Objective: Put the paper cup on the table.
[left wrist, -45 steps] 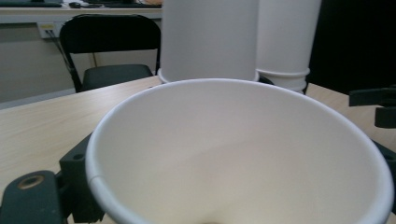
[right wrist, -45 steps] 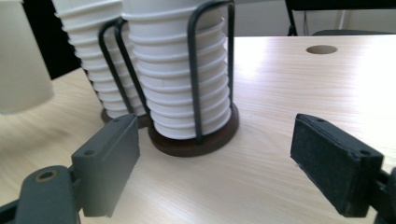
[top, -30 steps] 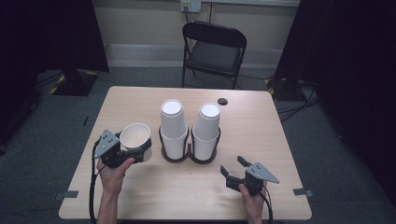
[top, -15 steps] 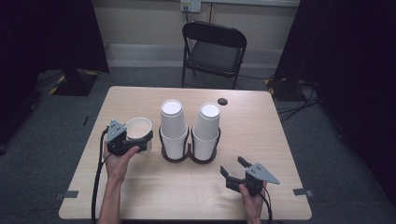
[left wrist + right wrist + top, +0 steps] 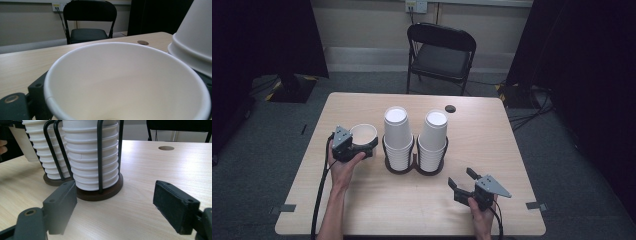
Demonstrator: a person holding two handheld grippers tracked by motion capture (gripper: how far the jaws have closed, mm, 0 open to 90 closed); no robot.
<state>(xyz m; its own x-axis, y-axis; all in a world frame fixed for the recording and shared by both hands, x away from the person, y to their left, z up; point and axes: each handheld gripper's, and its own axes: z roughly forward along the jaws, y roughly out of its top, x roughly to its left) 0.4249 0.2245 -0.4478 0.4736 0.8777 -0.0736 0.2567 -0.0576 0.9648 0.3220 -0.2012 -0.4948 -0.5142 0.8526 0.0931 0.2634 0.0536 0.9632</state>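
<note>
Left gripper [image 5: 368,148]: mine, jaws just easing apart, paper cup [image 5: 363,134] still between them.
Cup position: upright on counter [image 5: 512,150], just left of cup rack [image 5: 414,167].
Right gripper [image 5: 460,180]: released, empty.

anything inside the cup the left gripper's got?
The cup looks empty: bare white inner wall. Its very bottom is cut off in the left gripper view, so that part is unconfirmed.

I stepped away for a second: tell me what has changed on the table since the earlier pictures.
The left gripper carried the single paper cup rightward and down, close beside the left cup stack. Its jaws have just been opening, with the cup between them. The right gripper, open and empty, stayed put, as did the two-ring cup holder and the right cup stack.
</note>
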